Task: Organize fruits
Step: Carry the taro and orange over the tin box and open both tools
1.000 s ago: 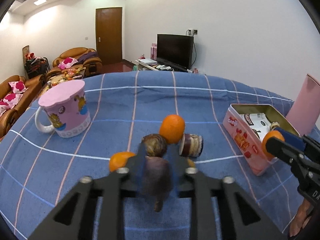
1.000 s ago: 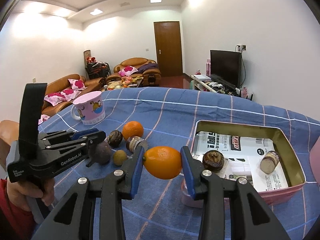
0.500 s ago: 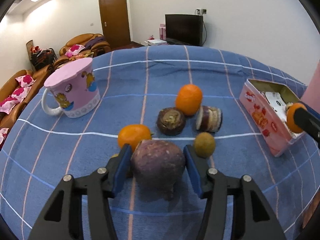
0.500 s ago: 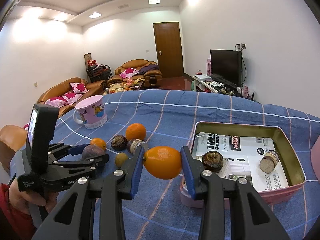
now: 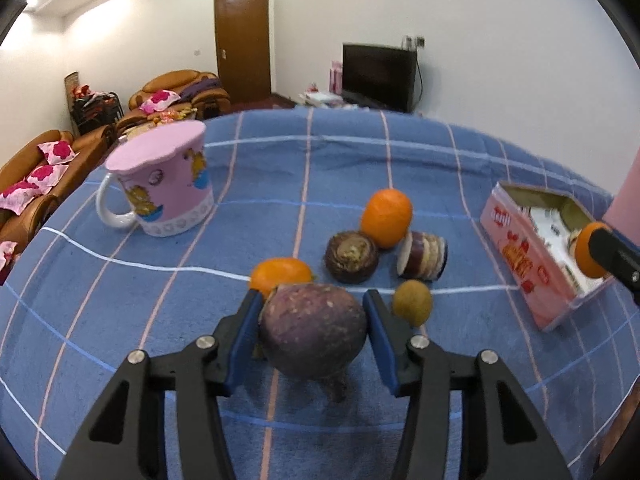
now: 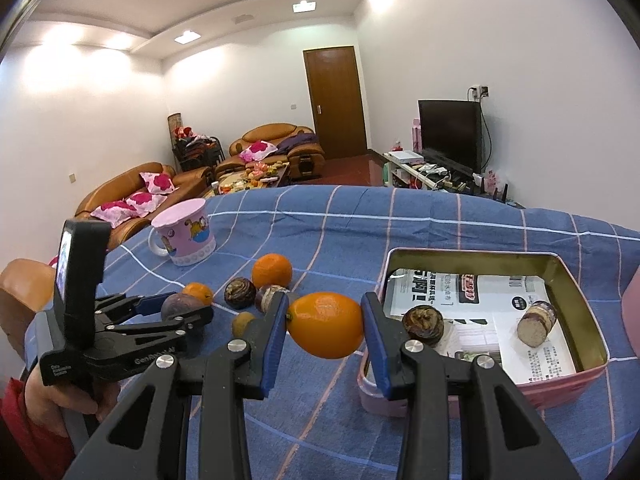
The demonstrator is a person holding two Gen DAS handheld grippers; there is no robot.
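Since a second ago the left tool (image 5: 314,320) has just been closing and now clamps the purple fruit (image 5: 312,330) above the table (image 5: 120,320). The right tool (image 6: 325,324) stays clamped on the orange (image 6: 325,325) beside the tin's (image 6: 472,254) near edge; open cloth lies left.

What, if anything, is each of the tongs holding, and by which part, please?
Right tongs clamp an orange by its sides. Left tongs have been closing on a purple root, gripped at its sides.

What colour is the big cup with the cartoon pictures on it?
The cup is pink with a white handle and a white base band. It shows best in the left wrist view.
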